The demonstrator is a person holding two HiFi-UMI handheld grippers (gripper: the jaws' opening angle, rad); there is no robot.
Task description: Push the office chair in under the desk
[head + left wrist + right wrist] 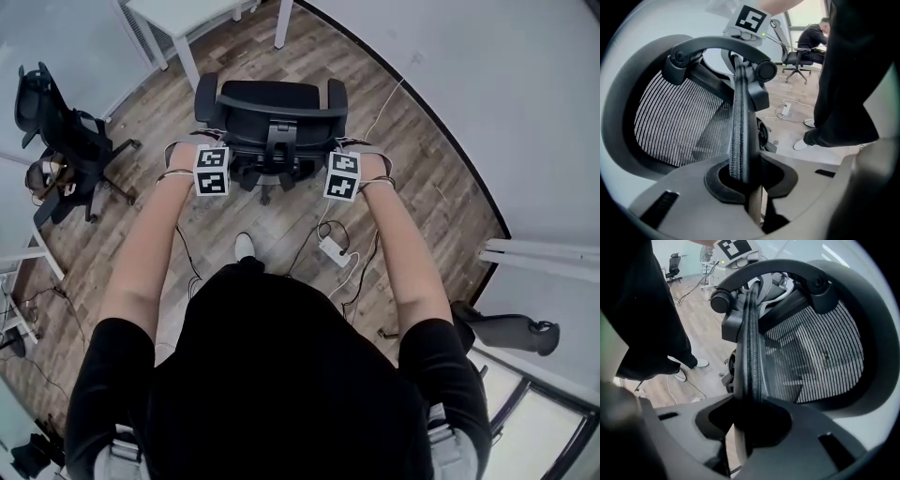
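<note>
Firmly, left gripper [743, 180] and right gripper [750, 425] jaws clamp the office chair [272, 98], white desk [183, 17] ahead.

Brown wood-plank floor [422, 178]. A second black swivel chair on castors [66, 141] stands at far left. White power strip [334, 249] lies on the floor, with thin black cables [361, 281] looped beside it. Dark-clothed seated person [813, 37] in the background.

Place: office
Seats: black mesh chair [270, 117], second chair [61, 141] at the side
Furniture: white desk [178, 14] in front of the chair
Floor [422, 178]: wood planks, power strip [334, 249] with cables
People: a person [813, 36] seated in the background
</note>
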